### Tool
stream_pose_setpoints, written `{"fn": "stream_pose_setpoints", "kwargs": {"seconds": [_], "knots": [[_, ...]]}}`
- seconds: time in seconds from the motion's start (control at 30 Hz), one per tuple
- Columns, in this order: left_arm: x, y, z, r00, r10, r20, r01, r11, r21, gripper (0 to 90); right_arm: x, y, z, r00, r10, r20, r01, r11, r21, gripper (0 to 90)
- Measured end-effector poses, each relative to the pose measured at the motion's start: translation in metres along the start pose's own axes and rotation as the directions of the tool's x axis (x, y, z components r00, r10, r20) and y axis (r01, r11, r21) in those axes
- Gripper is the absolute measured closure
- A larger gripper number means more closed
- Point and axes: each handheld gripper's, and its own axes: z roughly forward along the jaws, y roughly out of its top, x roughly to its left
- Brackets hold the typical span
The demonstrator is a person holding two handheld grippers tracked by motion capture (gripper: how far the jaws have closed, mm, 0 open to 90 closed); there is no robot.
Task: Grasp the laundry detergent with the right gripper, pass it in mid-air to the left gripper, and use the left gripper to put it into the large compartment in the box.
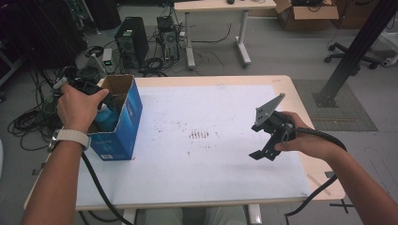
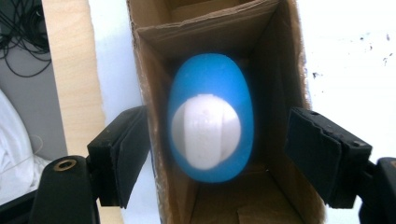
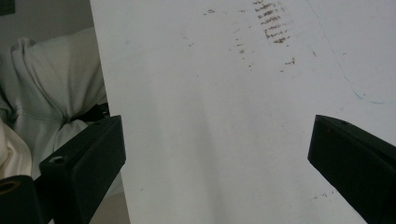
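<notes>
A blue bottle (image 2: 208,93) with a white cap (image 2: 205,133) stands upright inside an open blue cardboard box (image 1: 126,117) at the table's left edge. The bottle's blue shoulder (image 1: 107,117) shows in the box in the high view. My left gripper (image 2: 219,135) points down over the box mouth. Its jaws are open, one on each side of the bottle, and the pads stay clear of it. Above the white sheet at the right, my right gripper (image 1: 260,153) hangs open with nothing between its jaws (image 3: 217,154).
A white sheet (image 1: 206,159) with brown smudges (image 1: 199,135) covers most of the wooden table (image 1: 300,101). Computer towers and cables lie on the floor beyond the left side. A second table and a cardboard box stand farther back.
</notes>
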Motion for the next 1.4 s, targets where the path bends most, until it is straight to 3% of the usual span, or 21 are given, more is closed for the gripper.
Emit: {"fn": "stream_pose_setpoints", "kwargs": {"seconds": [0.33, 0.7, 0.93, 1.27, 1.4], "knots": [[-0.007, -0.002, -0.021, 0.9992, 0.013, 0.038, -0.013, 0.9999, -0.002, 21.7, 0.001, 0.000, -0.002, 1.0000, 0.001, 0.006, -0.001, 1.000, -0.001, 4.1], [-0.031, -0.004, -0.047, 0.9961, 0.061, 0.064, -0.060, 0.9981, -0.011, 21.1, 0.005, 0.001, -0.005, 0.9999, 0.000, 0.012, 0.000, 1.000, -0.005, 4.1], [-0.057, -0.008, -0.059, 0.9871, 0.105, 0.121, -0.106, 0.9944, -0.003, 19.9, 0.007, -0.001, -0.007, 0.9999, 0.003, 0.016, -0.003, 1.000, -0.005, 4.1], [-0.078, -0.015, -0.065, 0.9752, 0.164, 0.149, -0.167, 0.9858, 0.012, 17.9, 0.008, -0.002, -0.009, 0.9998, -0.003, 0.018, 0.003, 1.000, -0.009, 4.2], [-0.086, -0.017, -0.067, 0.9673, 0.195, 0.162, -0.199, 0.9799, 0.010, 14.6, 0.009, -0.001, -0.009, 0.9998, -0.007, 0.019, 0.007, 1.000, -0.010, 4.2]]}}
